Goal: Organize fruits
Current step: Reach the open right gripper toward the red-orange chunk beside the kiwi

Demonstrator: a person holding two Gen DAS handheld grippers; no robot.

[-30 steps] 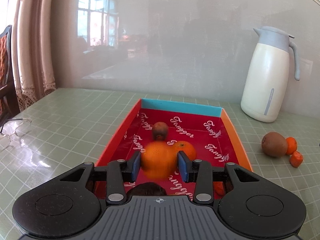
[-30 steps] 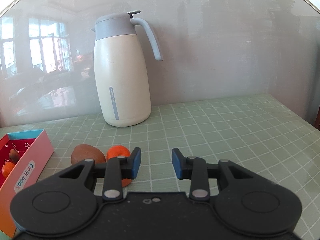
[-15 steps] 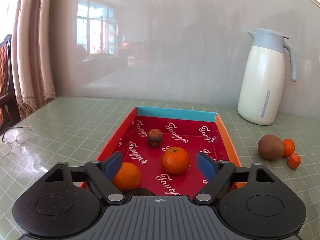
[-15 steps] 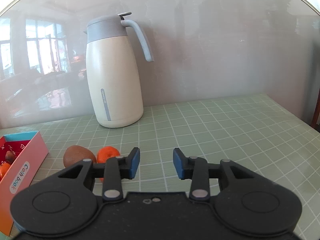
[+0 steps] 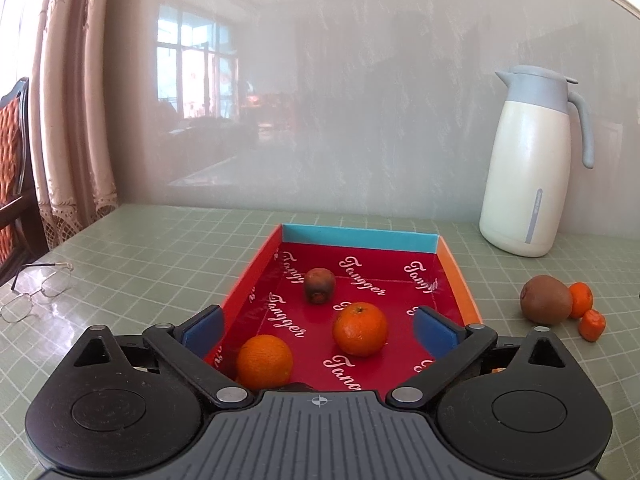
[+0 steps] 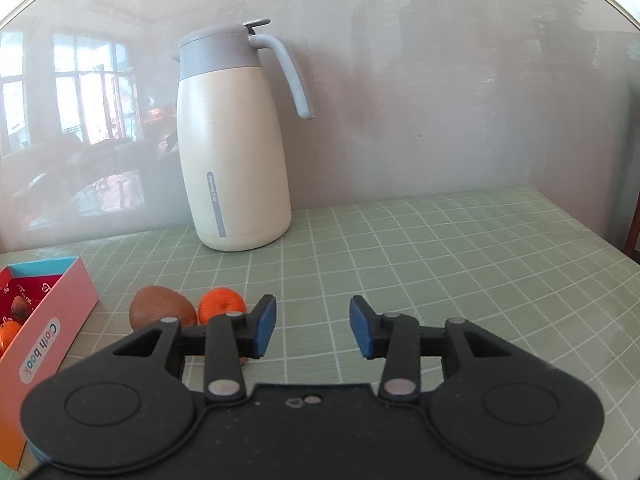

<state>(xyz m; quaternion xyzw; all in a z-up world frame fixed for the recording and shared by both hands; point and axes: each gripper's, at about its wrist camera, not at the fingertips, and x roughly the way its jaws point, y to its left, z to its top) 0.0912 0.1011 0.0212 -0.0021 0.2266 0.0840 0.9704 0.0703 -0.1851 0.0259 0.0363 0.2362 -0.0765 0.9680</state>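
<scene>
Fruit (image 5: pixel 291 387) perhaps, hidden behind gripper (image 5: pixel 318 326)

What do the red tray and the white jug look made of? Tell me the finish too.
Red tray: likely printed cardboard, thin flat folded walls, glossy floor with reflections. White jug: possibly coated metal or plastic, smooth satin cream body with soft highlights, matte grey lid and handle; the look leaves it open.

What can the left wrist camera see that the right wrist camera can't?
Only the left wrist view shows the wire-framed glasses, the two big oranges whole on the red box floor, and the beige curtain. Only the right wrist view shows the table's far right edge. Both show the cream jug with grey lid, the brown kiwi and the red cardboard box.
</scene>
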